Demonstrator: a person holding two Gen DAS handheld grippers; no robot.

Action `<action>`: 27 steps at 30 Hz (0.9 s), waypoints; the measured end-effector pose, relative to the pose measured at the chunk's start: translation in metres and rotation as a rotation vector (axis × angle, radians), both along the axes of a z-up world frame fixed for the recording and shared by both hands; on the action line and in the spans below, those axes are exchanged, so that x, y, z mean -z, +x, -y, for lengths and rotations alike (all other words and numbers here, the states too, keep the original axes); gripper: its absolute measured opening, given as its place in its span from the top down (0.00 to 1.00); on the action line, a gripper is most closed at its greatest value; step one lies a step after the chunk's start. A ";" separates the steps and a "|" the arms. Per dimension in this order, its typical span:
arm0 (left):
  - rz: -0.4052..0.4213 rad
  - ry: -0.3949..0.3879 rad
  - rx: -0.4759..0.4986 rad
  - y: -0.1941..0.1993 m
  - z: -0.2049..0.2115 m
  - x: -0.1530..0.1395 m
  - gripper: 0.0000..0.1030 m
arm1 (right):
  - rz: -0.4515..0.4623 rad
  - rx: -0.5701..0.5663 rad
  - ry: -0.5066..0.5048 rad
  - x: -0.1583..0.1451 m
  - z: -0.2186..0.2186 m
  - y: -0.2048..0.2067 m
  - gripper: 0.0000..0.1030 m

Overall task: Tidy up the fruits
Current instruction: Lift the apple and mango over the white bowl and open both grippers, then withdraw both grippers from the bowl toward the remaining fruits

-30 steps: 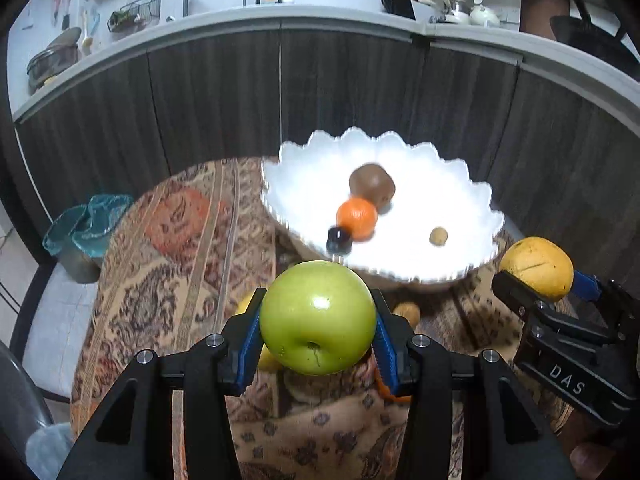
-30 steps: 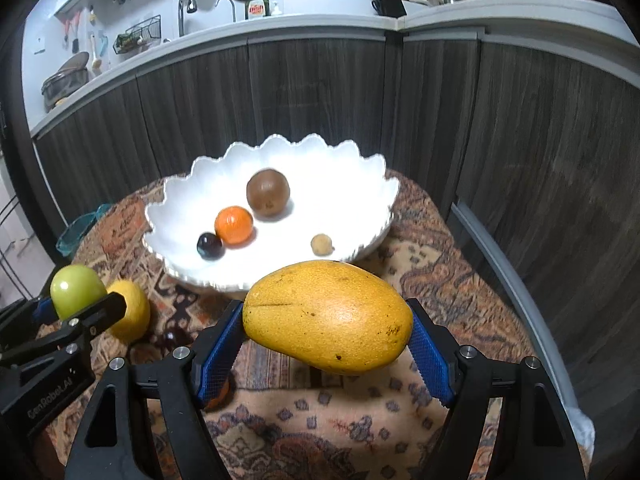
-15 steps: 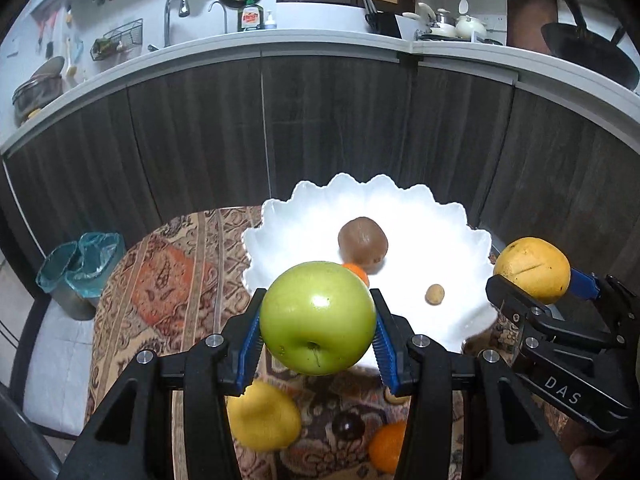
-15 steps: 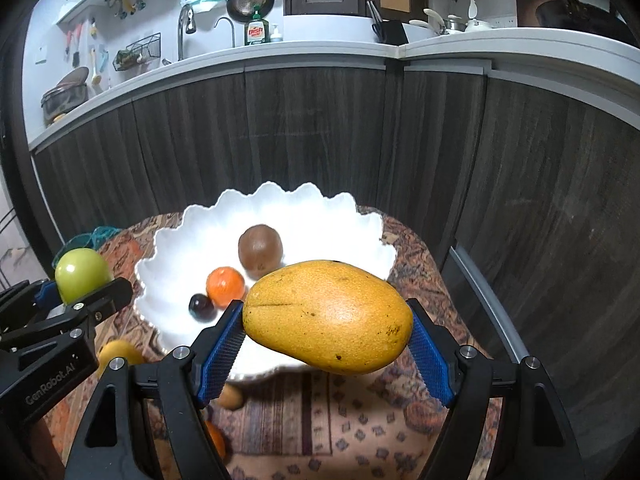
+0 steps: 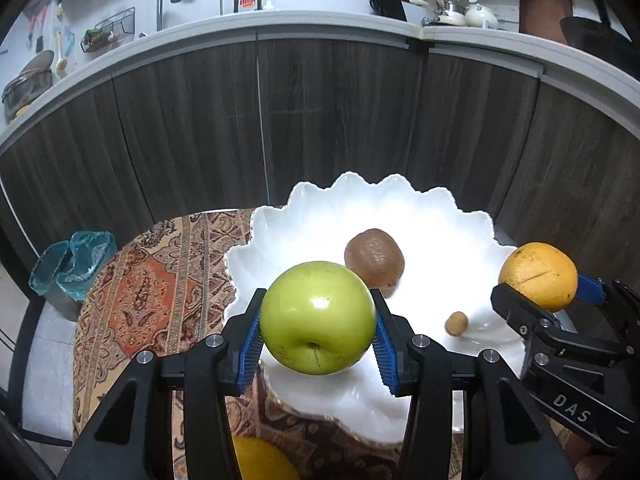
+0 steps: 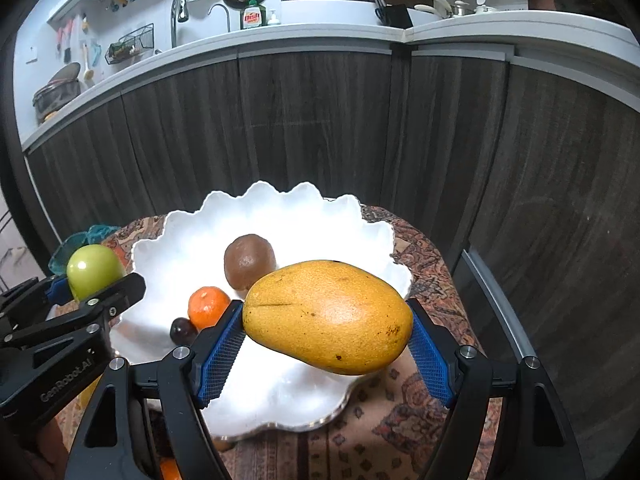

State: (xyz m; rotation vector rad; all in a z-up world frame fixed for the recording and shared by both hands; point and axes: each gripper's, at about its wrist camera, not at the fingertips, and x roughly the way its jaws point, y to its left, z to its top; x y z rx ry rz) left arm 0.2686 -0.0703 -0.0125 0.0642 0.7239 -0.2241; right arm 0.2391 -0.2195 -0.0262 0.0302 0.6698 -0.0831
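My left gripper (image 5: 318, 340) is shut on a green apple (image 5: 318, 316) and holds it above the near rim of the white scalloped bowl (image 5: 360, 208). My right gripper (image 6: 326, 344) is shut on a yellow mango (image 6: 328, 316) above the bowl (image 6: 280, 212), to the right of the apple (image 6: 94, 270). The mango also shows in the left wrist view (image 5: 538, 274). In the bowl lie a brown kiwi (image 6: 249, 261), an orange tangerine (image 6: 208, 306), a dark plum (image 6: 182, 330) and a small tan fruit (image 5: 456, 323).
The bowl stands on a round table with a patterned cloth (image 5: 148, 288). A yellow fruit (image 5: 260, 460) lies on the cloth in front of the bowl. Dark cabinet fronts (image 5: 320, 120) rise close behind. A teal bin (image 5: 72, 264) stands at the left.
Both grippers have lifted and moved forward with their fruits, from in front of the bowl to above it. The loose fruits on the cloth have slipped below the views.
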 end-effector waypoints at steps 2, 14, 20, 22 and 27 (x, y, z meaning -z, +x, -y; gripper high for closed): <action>-0.010 0.002 0.003 0.005 0.001 0.005 0.54 | -0.008 0.004 -0.002 0.002 0.001 0.005 0.24; -0.072 0.000 0.005 0.015 0.002 0.020 0.54 | -0.043 -0.014 -0.008 0.009 -0.003 0.019 0.24; -0.011 0.017 -0.048 0.007 -0.003 0.010 0.17 | -0.036 0.000 -0.032 0.006 -0.004 0.015 0.22; 0.001 0.021 -0.058 0.005 -0.005 0.006 0.17 | -0.014 0.016 -0.053 0.002 -0.004 0.013 0.16; 0.010 0.015 -0.076 -0.001 -0.010 -0.001 0.15 | 0.018 0.060 -0.078 -0.009 -0.001 0.008 0.09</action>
